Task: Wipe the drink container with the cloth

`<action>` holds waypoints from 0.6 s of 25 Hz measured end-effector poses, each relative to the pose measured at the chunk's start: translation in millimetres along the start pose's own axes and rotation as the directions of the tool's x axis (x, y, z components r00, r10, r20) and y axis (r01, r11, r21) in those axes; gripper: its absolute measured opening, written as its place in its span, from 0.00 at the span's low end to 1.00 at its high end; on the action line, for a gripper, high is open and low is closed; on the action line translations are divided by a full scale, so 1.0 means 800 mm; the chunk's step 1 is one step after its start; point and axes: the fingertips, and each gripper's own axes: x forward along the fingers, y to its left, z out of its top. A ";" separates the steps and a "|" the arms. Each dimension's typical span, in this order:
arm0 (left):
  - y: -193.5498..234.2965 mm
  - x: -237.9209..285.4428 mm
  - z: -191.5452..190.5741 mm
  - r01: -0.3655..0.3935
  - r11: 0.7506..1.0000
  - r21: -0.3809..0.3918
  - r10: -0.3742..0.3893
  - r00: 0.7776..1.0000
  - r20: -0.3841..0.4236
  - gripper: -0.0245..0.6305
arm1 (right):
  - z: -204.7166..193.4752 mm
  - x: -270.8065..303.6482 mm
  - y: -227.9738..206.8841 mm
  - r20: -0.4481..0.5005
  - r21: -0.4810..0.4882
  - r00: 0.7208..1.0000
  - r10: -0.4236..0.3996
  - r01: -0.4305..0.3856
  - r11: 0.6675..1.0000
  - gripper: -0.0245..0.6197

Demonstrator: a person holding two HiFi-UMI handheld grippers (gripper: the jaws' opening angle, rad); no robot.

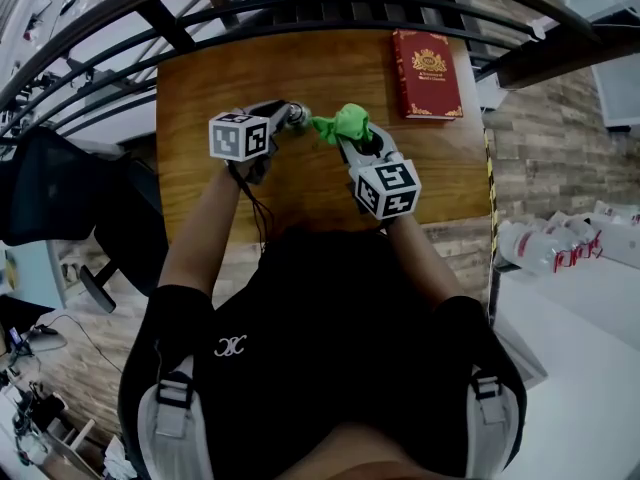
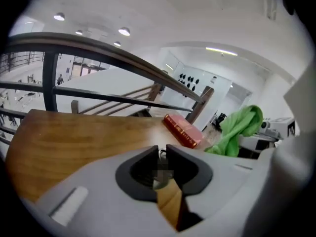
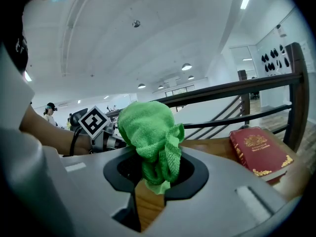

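The green cloth [image 1: 343, 123] is bunched up in my right gripper [image 1: 352, 138], which is shut on it above the wooden table [image 1: 200, 88]. In the right gripper view the cloth [image 3: 150, 132] bulges out above the jaws of the right gripper [image 3: 155, 174]. My left gripper [image 1: 292, 116] is just left of the cloth, with a small silvery drink container [image 1: 299, 114] at its tips. In the left gripper view its jaws [image 2: 162, 157] stand almost together on a narrow grey part [image 2: 161, 180], most of it hidden. The cloth [image 2: 239, 127] hangs close on the right.
A red book [image 1: 427, 73] lies at the table's far right corner, also seen as the red book [image 3: 259, 152] in the right gripper view. A dark metal railing [image 1: 300, 8] runs along the far edge. Plastic bottles [image 1: 560, 248] lie on a white surface to the right.
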 end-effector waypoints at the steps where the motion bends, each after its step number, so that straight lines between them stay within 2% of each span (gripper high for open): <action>1: -0.003 0.003 0.000 -0.004 1.000 0.010 0.004 1.000 -0.002 0.19 | -0.003 0.005 0.002 -0.007 0.000 1.000 0.008 -0.008 1.000 0.19; 4: -0.005 0.007 0.002 -0.014 1.000 -0.017 0.014 1.000 0.017 0.19 | -0.012 0.018 0.007 -0.028 0.002 0.999 0.022 -0.022 1.000 0.19; 8: 0.006 0.005 0.003 -0.017 0.993 -0.116 0.023 0.998 0.057 0.19 | -0.031 0.038 0.006 -0.078 -0.004 0.996 0.031 -0.031 1.000 0.19; 12: 0.020 0.000 0.002 0.003 0.968 -0.253 0.022 0.995 0.099 0.19 | -0.058 0.060 0.010 -0.140 0.012 0.989 0.050 -0.049 0.999 0.19; 15: 0.025 0.000 0.004 0.008 0.955 -0.297 0.024 0.994 0.103 0.19 | -0.074 0.079 0.019 -0.173 0.045 0.982 0.074 -0.067 0.997 0.19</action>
